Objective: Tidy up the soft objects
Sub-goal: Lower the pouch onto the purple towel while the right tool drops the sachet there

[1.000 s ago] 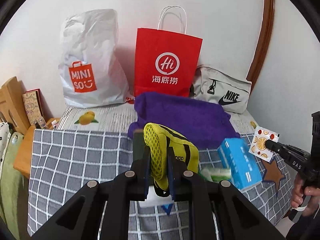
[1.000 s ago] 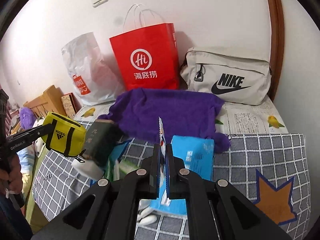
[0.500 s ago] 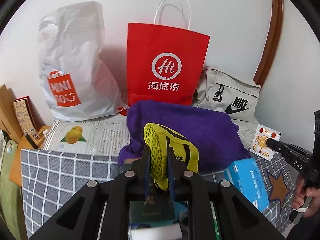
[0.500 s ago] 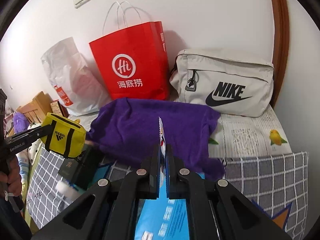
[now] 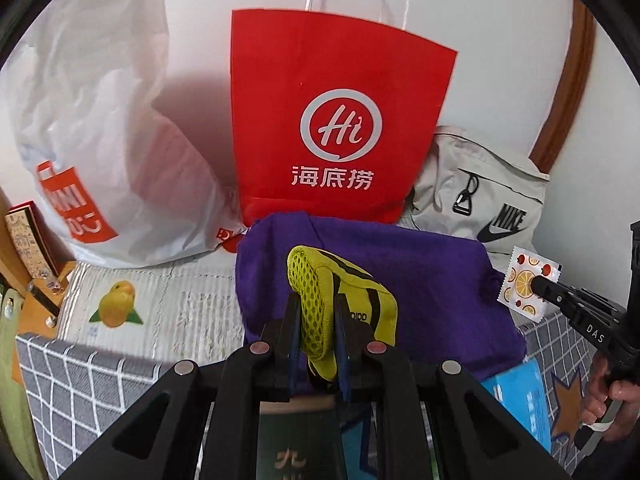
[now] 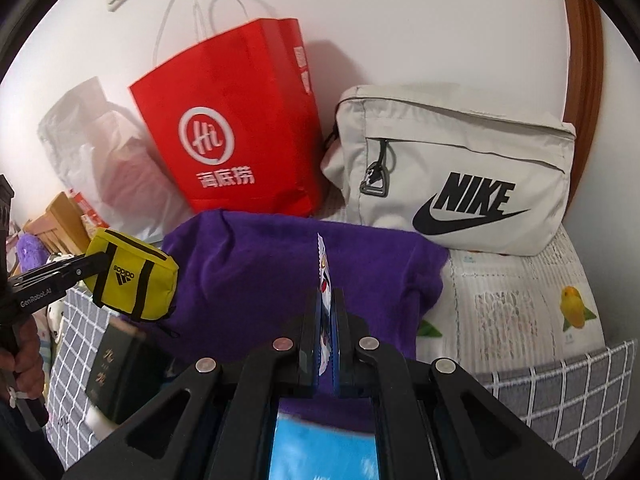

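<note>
My left gripper (image 5: 316, 312) is shut on a small yellow Adidas pouch (image 5: 344, 304) and holds it in the air over a purple towel (image 5: 420, 280). The pouch also shows in the right wrist view (image 6: 132, 276). My right gripper (image 6: 325, 308) is shut on a thin fruit-print packet (image 6: 323, 276), seen edge-on; it shows flat in the left wrist view (image 5: 524, 280). A red paper bag (image 5: 336, 120), a white plastic Miniso bag (image 5: 100, 140) and a beige Nike bag (image 6: 452, 168) stand against the wall behind the towel.
A dark green box (image 6: 120, 364) and a blue tissue pack (image 5: 520, 404) lie on the grey checked cloth (image 6: 560, 384) below the grippers. A fruit-print mat (image 5: 160, 308) lies under the bags. Wooden items (image 5: 28, 240) stand at the far left.
Both grippers have moved forward toward the bags at the wall, carrying the pouch and the packet. The bags look larger and the towel is now right below the fingers.
</note>
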A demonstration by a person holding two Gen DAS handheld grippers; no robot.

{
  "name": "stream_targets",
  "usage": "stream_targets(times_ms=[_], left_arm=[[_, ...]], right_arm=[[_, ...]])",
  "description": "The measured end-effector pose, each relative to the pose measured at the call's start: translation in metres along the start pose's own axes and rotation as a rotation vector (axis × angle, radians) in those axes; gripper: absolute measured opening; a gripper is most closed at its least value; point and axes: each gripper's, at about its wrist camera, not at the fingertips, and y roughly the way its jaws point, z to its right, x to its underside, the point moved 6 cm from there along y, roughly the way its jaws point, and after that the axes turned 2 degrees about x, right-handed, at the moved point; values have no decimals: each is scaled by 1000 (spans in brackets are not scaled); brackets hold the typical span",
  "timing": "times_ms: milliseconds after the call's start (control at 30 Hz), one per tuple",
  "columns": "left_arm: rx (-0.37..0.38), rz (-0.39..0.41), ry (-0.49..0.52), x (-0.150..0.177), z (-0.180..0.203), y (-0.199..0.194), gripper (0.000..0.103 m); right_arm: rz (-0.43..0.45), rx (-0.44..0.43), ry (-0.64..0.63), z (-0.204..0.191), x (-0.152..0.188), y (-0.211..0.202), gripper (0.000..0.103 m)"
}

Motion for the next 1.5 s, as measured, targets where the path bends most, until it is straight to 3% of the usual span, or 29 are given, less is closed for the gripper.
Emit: stream_targets(times_ms=[467, 933, 1067, 1167, 1233, 1300, 1500], left_arm=[[16, -101, 19, -31, 18, 81, 15], [5, -161, -27, -36, 10, 127, 20], [-39, -175, 1, -33, 10, 130, 22], [-64, -187, 17, -31, 9, 129, 33], [-86, -175, 26, -31, 9, 125, 56], [-96, -152, 29, -33, 9, 119, 65], [-174, -131, 27, -37, 8, 94, 70]], right_arm=[[-121, -2, -11, 11, -14, 81, 5], [-205, 6, 6, 25, -8, 109, 11], [-200, 29, -9, 28, -7, 108, 12], [-203, 38, -11, 32, -7, 103, 19], [-204, 39, -16, 34, -7, 100, 35], [-193, 55, -26, 35, -7, 94, 49], [-168, 64, -44, 33, -10, 75, 50]])
